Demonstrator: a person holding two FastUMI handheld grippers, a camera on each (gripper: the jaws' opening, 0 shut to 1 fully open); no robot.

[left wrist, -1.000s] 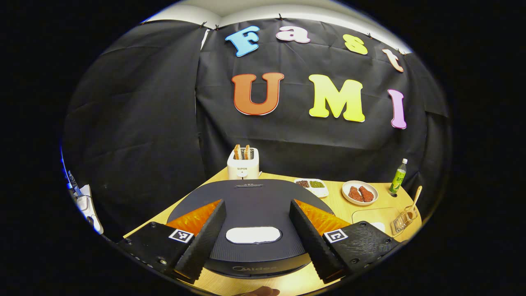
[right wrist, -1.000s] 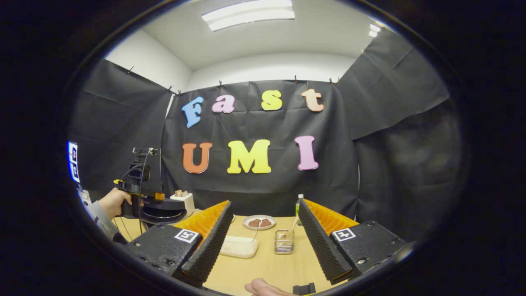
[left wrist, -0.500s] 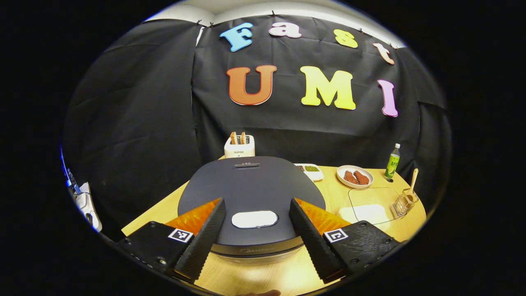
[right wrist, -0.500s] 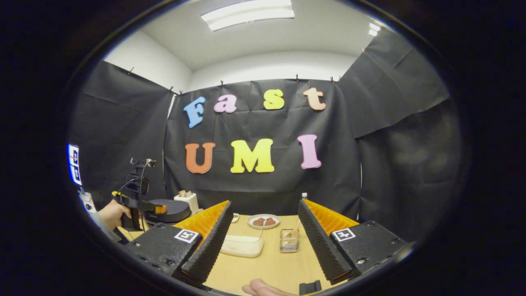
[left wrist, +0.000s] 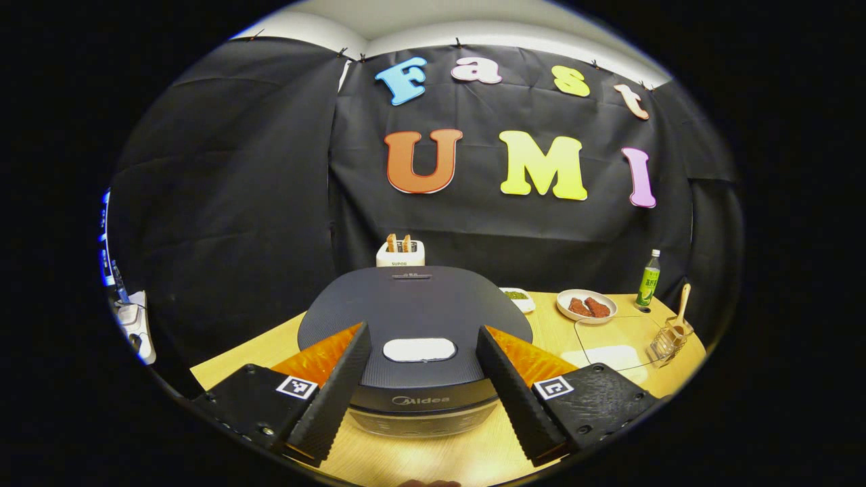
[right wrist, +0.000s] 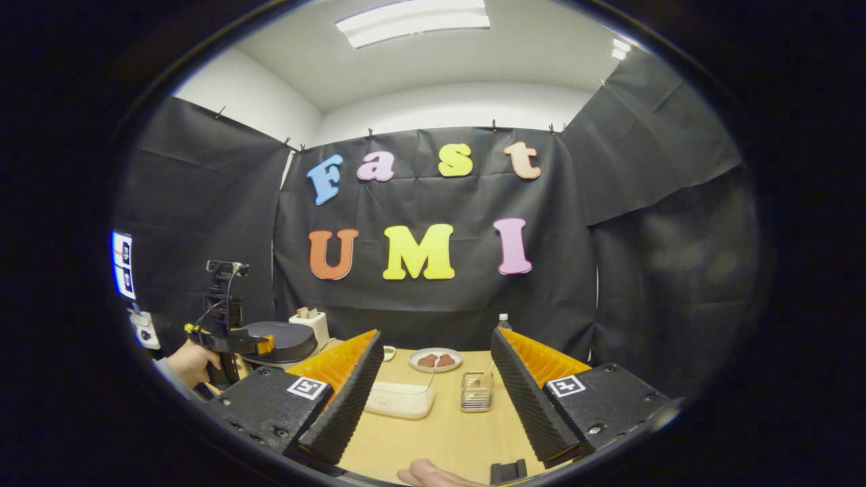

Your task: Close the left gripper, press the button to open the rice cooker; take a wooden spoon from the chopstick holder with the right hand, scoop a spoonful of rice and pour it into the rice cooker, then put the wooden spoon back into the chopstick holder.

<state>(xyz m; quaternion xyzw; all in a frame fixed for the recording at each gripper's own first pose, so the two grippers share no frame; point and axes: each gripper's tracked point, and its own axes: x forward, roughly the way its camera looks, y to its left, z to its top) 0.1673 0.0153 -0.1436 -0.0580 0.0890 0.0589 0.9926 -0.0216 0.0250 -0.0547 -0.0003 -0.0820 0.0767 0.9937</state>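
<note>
Well, the toaster sits half hidden behind the rounded, ribbed-lidded rice cooker, closed on the wooden table. The left gripper is spread apart before its pale oval button. The right gripper gapes empty; the wooden spoon stands in the wire chopstick holder, beside a clear rice box.

Ahead of my right gripper I see bare table — then the rice box and chopstick holder stand across the way.
</note>
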